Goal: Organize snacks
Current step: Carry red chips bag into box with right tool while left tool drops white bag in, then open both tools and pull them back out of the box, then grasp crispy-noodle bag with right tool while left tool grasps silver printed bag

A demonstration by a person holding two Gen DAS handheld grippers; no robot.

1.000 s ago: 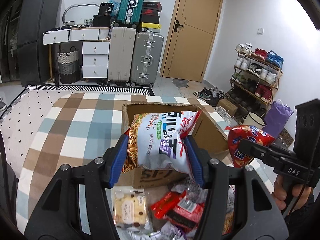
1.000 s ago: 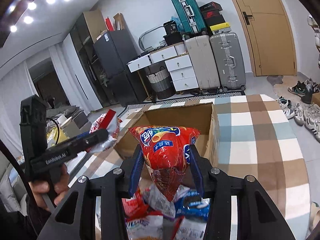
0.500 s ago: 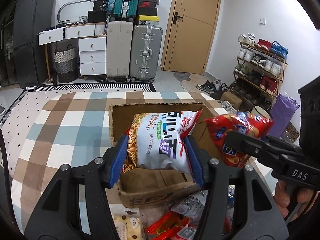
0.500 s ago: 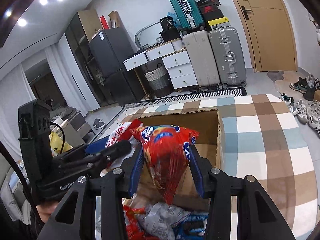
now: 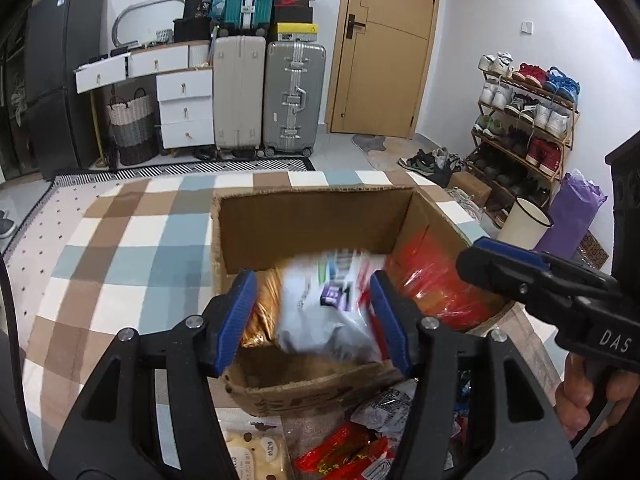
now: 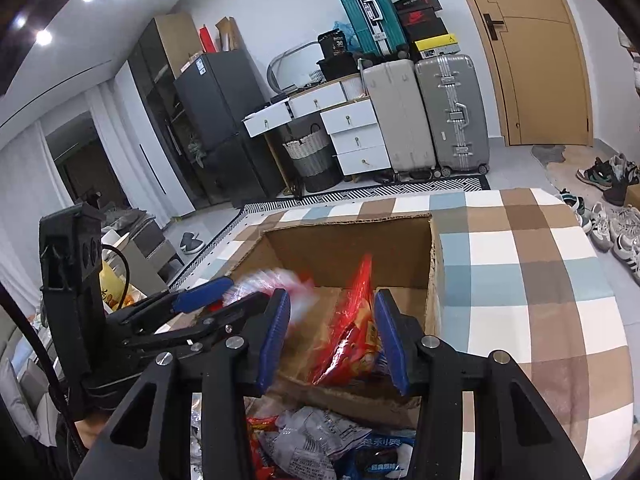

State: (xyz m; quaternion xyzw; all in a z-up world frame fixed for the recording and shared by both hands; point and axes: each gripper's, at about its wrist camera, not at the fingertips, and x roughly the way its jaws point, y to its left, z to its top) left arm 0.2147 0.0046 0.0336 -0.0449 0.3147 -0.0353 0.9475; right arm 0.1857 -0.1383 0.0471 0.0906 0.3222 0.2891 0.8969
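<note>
An open cardboard box (image 5: 320, 216) (image 6: 436, 256) stands on a checked cloth. My left gripper (image 5: 314, 320) is open over the box's near edge; a white and purple snack bag (image 5: 328, 312), blurred, drops between its jaws into the box. My right gripper (image 6: 332, 328) is open too; a red chip bag (image 6: 352, 340) (image 5: 436, 288) lies loose in the box between its jaws. The right gripper shows in the left wrist view (image 5: 504, 268), and the left one in the right wrist view (image 6: 208, 300).
Several loose snack packets (image 5: 352, 452) (image 6: 320, 440) lie in a pile in front of the box. The checked cloth (image 6: 520, 280) spreads around the box. Suitcases (image 5: 294, 96), drawers, a door and a shoe rack (image 5: 520, 120) stand behind.
Both grippers moved forward over the box and opened. The white bag and the red chip bag left the jaws and fell into the box.
</note>
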